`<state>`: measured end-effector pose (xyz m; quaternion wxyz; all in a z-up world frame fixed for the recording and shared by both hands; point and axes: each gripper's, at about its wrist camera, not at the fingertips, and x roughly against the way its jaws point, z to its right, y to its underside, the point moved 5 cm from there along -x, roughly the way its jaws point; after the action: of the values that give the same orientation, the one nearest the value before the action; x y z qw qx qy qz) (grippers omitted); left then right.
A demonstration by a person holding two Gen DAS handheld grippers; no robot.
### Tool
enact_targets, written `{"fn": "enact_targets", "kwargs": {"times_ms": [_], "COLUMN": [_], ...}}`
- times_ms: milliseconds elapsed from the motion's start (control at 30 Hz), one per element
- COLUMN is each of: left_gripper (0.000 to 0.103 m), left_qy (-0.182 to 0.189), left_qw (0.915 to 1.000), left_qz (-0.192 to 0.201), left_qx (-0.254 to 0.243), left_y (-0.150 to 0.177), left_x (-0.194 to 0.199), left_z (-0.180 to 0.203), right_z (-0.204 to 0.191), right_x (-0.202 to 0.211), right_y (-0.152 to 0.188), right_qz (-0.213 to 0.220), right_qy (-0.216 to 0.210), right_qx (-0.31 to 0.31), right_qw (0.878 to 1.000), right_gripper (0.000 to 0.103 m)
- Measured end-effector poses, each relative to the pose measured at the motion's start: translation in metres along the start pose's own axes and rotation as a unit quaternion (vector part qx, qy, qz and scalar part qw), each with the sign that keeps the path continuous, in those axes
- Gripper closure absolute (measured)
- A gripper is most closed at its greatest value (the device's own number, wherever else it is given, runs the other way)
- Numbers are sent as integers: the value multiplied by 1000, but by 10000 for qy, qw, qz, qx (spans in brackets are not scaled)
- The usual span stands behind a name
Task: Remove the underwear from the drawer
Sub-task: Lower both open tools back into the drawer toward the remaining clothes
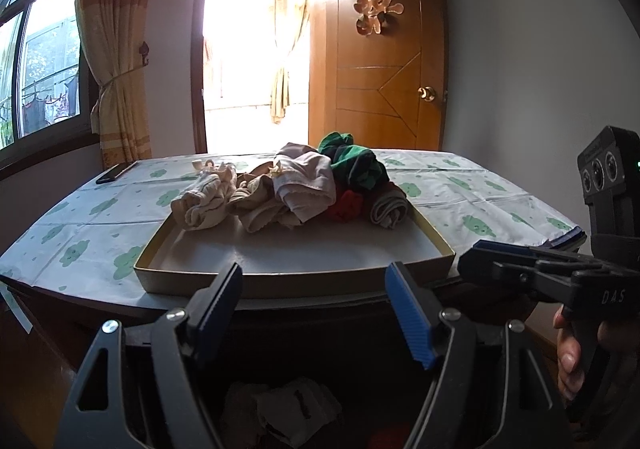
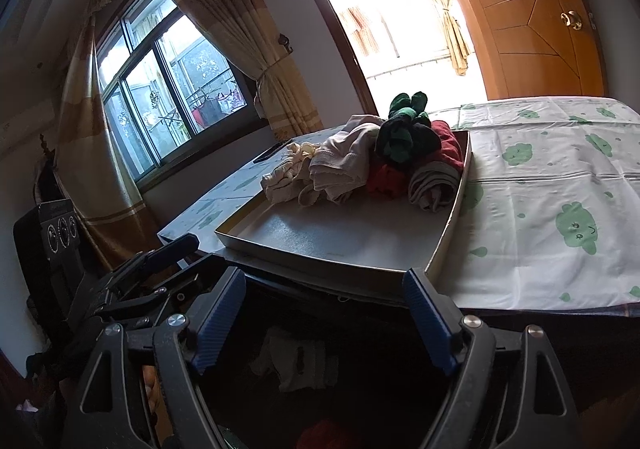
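In a dark open drawer below the tabletop lies a crumpled white piece of underwear [image 1: 288, 405] [image 2: 296, 365], and something red [image 1: 384, 439] [image 2: 324, 435] shows at the bottom edge. My left gripper [image 1: 314, 281] hangs over the drawer, open, with nothing between its blue pads. My right gripper [image 2: 324, 281] is open and empty over the same drawer; from the left wrist it shows side-on [image 1: 500, 261], held by a hand [image 1: 568, 361]. On the table a shallow cardboard tray [image 1: 156, 245] [image 2: 312, 253] holds a pile of underwear [image 1: 296, 185] [image 2: 360, 165] in beige, grey, green and red.
A white cloth with green prints [image 1: 80, 217] [image 2: 540, 169] covers the tabletop. A dark phone [image 1: 116, 172] [image 2: 270, 153] lies at its far left corner. Behind stand a wooden door [image 1: 384, 69], a bright doorway, curtains and a window [image 2: 168, 89].
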<state>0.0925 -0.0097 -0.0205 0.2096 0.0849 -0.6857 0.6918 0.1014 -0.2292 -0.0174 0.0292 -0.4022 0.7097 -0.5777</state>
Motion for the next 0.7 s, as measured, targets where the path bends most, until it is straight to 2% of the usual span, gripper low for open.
{"fn": "enact_targets", "kwargs": {"times_ms": [367, 700], "left_gripper": [26, 26], "left_qy": [-7, -11], "left_qw": [10000, 9998], "left_qz": [16, -33], "left_qx": [78, 182], "left_y": [14, 25], "left_x": [14, 24], "left_z": [-3, -7], "right_z": [-24, -38], "right_x": [10, 17], "right_y": [11, 23], "right_qz": [33, -31], "right_qy": [-9, -117], "right_qx": [363, 441], "right_qw": [9993, 9990], "right_gripper": [20, 19]}}
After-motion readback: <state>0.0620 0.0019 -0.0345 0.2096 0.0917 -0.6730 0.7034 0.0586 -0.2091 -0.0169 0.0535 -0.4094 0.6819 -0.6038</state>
